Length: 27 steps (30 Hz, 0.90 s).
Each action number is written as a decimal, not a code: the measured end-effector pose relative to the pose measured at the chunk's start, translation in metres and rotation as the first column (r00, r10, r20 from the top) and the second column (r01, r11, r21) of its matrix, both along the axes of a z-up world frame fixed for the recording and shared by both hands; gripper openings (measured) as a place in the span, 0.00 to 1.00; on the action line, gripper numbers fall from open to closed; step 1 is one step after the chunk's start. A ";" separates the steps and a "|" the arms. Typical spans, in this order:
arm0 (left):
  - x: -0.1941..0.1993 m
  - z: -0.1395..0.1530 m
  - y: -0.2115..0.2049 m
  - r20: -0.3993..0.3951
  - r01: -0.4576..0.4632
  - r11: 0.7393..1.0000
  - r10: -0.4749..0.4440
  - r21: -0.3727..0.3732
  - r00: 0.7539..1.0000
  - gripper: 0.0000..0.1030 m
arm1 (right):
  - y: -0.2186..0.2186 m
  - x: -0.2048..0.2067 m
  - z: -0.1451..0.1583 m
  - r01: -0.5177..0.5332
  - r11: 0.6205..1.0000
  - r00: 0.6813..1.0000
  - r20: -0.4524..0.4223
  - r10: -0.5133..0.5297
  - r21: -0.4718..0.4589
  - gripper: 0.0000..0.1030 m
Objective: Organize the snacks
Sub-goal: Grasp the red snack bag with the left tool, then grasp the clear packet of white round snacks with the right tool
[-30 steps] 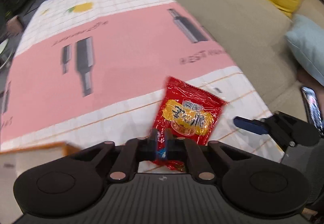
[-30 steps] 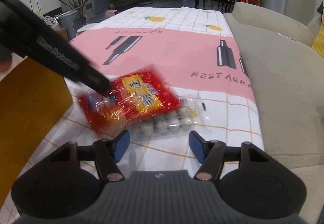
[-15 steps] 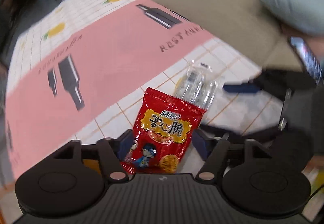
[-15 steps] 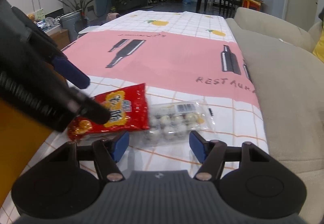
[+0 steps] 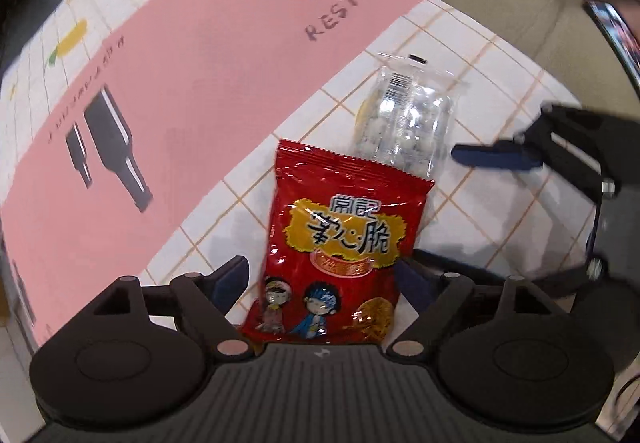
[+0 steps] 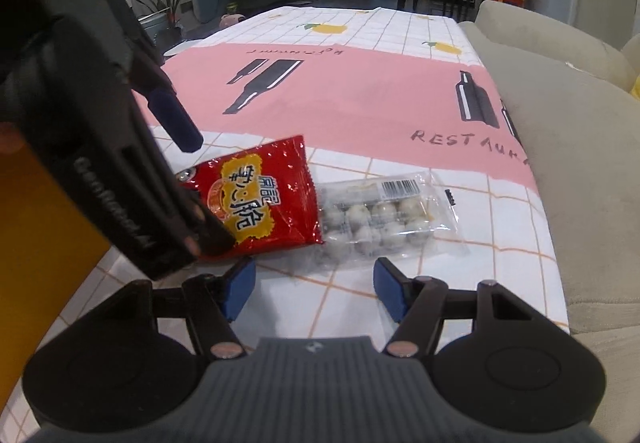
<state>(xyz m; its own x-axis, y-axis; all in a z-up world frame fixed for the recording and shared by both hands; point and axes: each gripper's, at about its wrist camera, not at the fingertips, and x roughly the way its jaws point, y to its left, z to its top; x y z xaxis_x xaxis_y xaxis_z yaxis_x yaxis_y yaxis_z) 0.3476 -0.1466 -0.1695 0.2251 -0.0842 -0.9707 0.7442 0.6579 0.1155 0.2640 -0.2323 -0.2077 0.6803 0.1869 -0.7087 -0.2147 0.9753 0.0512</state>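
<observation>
— So, how many snacks do you count?
— Two; one red packet (image 5: 340, 243) and one clear bag (image 5: 408, 123), both lying on the counter (image 6: 360, 103) near its edge beside the sofa (image 6: 580, 147); the red packet's far end overlaps the clear bag's near end.
— What are they made of?
— Glossy crinkled foil for the red one, flat and rectangular with a serrated top seam; thin see-through film for the other, filled with small pale round balls, with a barcode at one end.
— Any writing?
— Large Chinese characters on a yellow burst across the red packet, with two cartoon figures beneath; I cannot read a brand on the clear bag; the cloth on the counter is pink in the middle with black bottle prints and the word "RESTAURA…", white squares and yellow lemons further off.
— And the tools?
— Two; the left tool (image 5: 320, 283) has its blue pads spread on either side of the red packet's lower end, not pinching it; the right tool (image 6: 314, 287) sits with its jaws wide apart just short of the clear bag, holding nothing.
— Anything else?
— One orange panel (image 6: 44, 243) at the counter's left side.
</observation>
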 end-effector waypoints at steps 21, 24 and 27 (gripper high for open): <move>-0.023 0.001 0.009 -0.081 -0.345 0.935 0.338 -0.087 0.937 0.81 | -0.017 -0.020 0.009 0.013 0.997 0.999 -0.052 -0.017 -0.076 0.00; -0.038 0.002 0.010 -0.107 -0.393 0.913 0.382 -0.111 0.918 0.81 | -0.022 -0.033 0.013 -0.028 0.996 0.995 -0.100 0.020 -0.080 0.00; -0.057 0.003 0.015 -0.129 -0.442 0.888 0.427 -0.128 0.895 0.80 | -0.022 -0.047 0.018 -0.085 0.992 0.985 -0.161 0.069 -0.096 0.00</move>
